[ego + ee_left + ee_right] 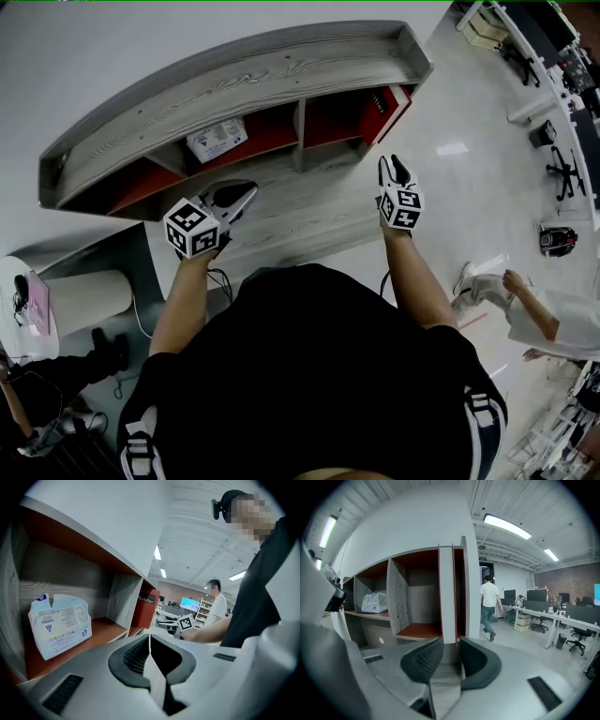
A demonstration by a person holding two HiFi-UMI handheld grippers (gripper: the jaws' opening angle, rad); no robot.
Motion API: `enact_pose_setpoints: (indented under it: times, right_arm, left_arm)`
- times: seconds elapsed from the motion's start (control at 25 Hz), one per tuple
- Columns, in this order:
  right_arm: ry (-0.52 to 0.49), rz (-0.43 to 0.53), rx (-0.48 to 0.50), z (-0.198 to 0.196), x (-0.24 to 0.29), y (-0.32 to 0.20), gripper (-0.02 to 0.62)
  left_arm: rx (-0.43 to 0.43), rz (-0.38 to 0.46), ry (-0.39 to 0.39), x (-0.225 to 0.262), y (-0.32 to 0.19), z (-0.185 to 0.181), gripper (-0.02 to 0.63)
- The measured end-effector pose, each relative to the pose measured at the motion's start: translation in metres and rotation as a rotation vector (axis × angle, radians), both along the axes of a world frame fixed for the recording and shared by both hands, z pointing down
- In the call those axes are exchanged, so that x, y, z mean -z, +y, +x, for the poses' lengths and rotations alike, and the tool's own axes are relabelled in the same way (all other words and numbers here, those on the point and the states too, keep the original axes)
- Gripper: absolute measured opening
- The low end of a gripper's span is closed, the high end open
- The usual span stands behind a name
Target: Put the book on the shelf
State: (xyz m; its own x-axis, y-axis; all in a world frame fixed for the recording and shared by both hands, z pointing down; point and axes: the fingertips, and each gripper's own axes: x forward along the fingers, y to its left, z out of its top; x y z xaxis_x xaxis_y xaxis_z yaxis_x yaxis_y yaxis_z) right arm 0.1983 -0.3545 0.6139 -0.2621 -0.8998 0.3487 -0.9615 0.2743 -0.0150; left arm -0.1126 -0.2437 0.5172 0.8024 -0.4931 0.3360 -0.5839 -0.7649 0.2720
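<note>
Standing upright in woodgrain shelf [234, 80]: red book [446, 592] | left gripper [150, 639] closed | right gripper [451, 645] narrowly parted

One shelf [234, 80] at twelve o'clock; one book [386, 111] at one o'clock; one white packet [217, 141] at eleven o'clock.

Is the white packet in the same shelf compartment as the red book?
No, the white packet lies in the middle compartment; the red book stands in the right-end one.
</note>
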Motion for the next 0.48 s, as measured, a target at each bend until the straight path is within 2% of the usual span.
enact_pose_setpoints:
  times: [0.48]
  right_arm:
    - [-0.018, 0.016, 0.029, 0.005, 0.016, 0.024, 0.080]
  left_arm:
    - [-0.001, 0.010, -0.002, 0.006, 0.018, 0.012, 0.023]
